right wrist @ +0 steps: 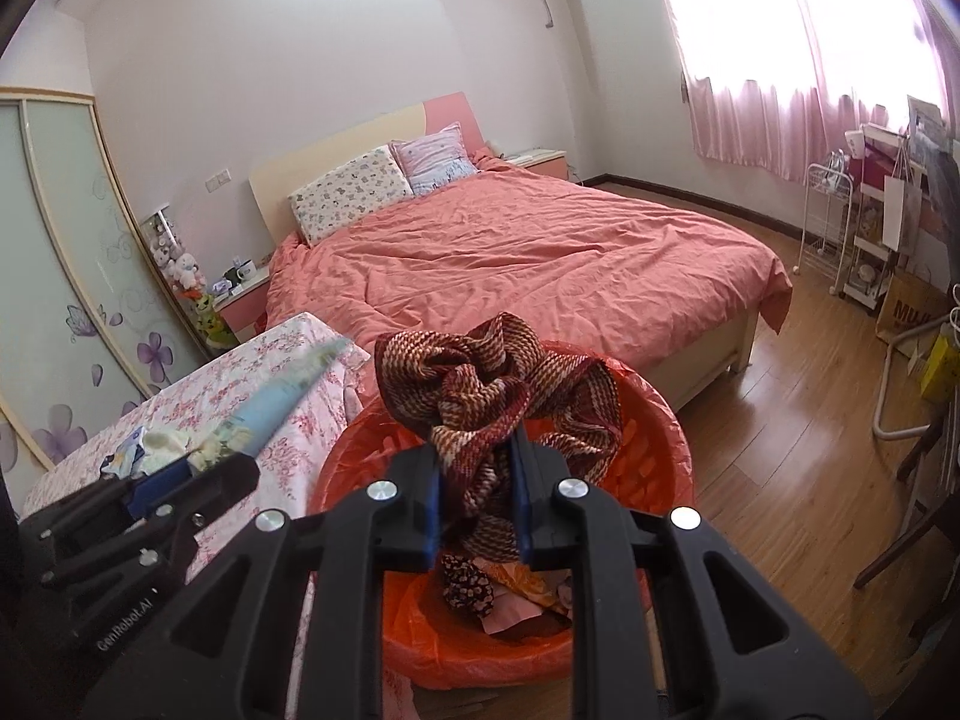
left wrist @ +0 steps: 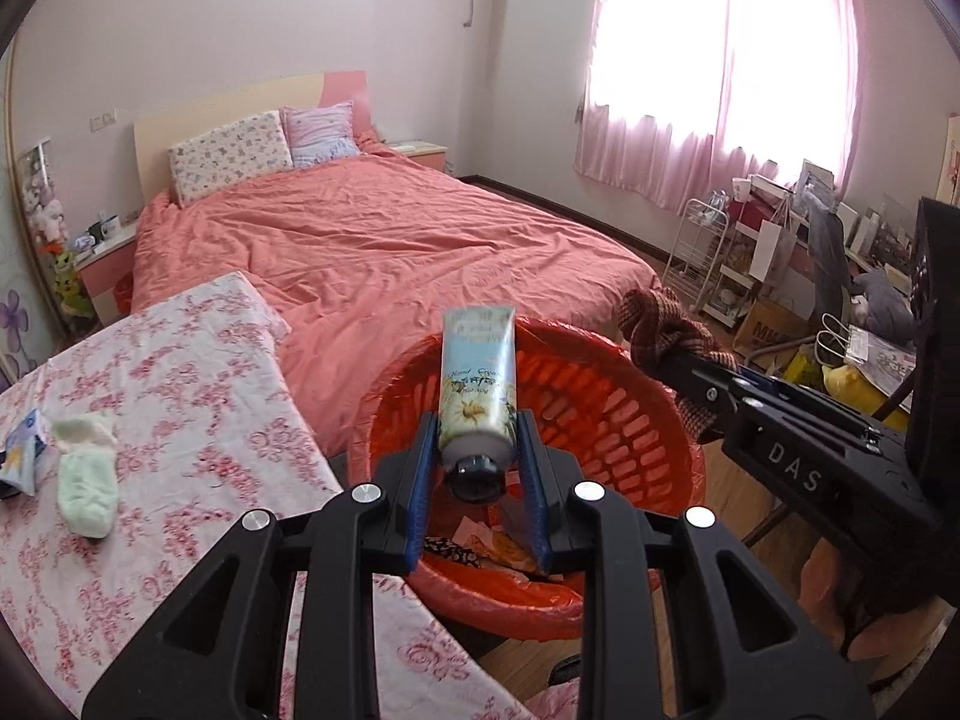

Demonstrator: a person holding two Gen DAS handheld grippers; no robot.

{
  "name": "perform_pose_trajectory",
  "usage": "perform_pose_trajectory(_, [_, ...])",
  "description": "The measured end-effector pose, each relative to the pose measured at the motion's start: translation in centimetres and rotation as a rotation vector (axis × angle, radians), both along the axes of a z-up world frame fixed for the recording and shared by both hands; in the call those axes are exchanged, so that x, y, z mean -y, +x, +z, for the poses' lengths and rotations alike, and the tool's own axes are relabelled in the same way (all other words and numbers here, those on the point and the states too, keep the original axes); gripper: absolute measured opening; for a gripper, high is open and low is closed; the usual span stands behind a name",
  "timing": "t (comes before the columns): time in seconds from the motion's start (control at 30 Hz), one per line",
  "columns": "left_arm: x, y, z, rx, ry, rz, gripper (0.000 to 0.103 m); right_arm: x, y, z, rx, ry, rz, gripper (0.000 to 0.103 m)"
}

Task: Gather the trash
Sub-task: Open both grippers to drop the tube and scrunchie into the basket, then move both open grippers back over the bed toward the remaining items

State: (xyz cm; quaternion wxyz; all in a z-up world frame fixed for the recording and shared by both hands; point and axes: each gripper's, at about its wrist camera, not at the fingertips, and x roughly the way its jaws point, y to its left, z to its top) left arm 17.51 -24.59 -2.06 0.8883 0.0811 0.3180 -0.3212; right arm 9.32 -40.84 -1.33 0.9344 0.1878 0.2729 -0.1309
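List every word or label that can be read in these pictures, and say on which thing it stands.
"Hand Cream": on the tube held in the left tongs.
"DAS": on the right tongs' body.
"GenRobot.AI": on the left tongs' body.
"MUJ", cut off: on a cardboard box.
Smaller print on the tube: blurred.

The pale-blue flowered squeeze tube point(left wrist: 478, 384) reads "Hand Cream". The black right tongs point(left wrist: 651, 354) carry "DAS"; the black left tongs point(right wrist: 204, 456) carry "GenRobot.AI". A brown cardboard box point(right wrist: 909, 306) shows "MUJ".

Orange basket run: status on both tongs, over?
Left tongs clamped on hand-cream tube. Right tongs clamped on knitted cloth. Both above orange basket; nothing blocking.
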Motion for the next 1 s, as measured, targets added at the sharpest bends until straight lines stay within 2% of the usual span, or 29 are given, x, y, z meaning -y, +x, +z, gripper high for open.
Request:
perform_pose_trajectory(0.07, [0.6, 0.6, -0.7, -0.016, 0.011, -0.001, 0.027, 0.9, 0.5, -0.6, 0.000, 0.019, 0.000, 0.022])
perform_pose_trajectory(0.13, [1.1, 1.2, -1.7, -0.041, 0.030, 0.003, 0.027, 1.6, 1.3, -1.4, -0.007, 0.037, 0.002, 0.029])
perform_pose_trajectory(0.17, [1.2, 1.3, -2.0, -0.048, 0.037, 0.009, 0.027, 1.8, 1.6, -1.7, -0.013, 0.043, -0.001, 0.036])
perform_pose_trajectory(0.27, [1.0, 1.5, -2.6, -0.057, 0.063, 0.035, 0.038, 2.0, 2.3, -2.8, -0.035, 0.056, 0.002, 0.041])
perform_pose_trajectory(0.3, [0.7, 1.5, -2.6, -0.054, 0.069, 0.047, 0.044, 1.9, 2.3, -2.9, -0.039, 0.054, 0.002, 0.047])
perform_pose_trajectory(0.4, [-0.7, 1.6, -2.4, -0.048, 0.071, 0.084, 0.052, 1.2, 2.2, -3.1, -0.047, 0.037, -0.004, 0.055])
perform_pose_trajectory(0.53, [-3.8, 1.6, -1.6, -0.024, 0.071, 0.156, 0.069, -0.1, 2.1, -2.7, -0.060, 0.006, -0.009, 0.061])
perform_pose_trajectory(0.73, [-9.7, 2.0, -1.5, 0.007, 0.114, 0.294, 0.086, -3.2, 2.4, -1.7, -0.080, -0.052, 0.012, 0.068])
perform_pose_trajectory(0.8, [-11.9, 2.5, -1.5, -0.002, 0.124, 0.343, 0.089, -4.8, 2.8, -1.6, -0.091, -0.066, 0.033, 0.069])
perform_pose_trajectory(1.0, [-18.9, 3.7, -2.4, -0.030, 0.151, 0.471, 0.090, -10.1, 4.4, -1.6, -0.126, -0.114, 0.122, 0.069])
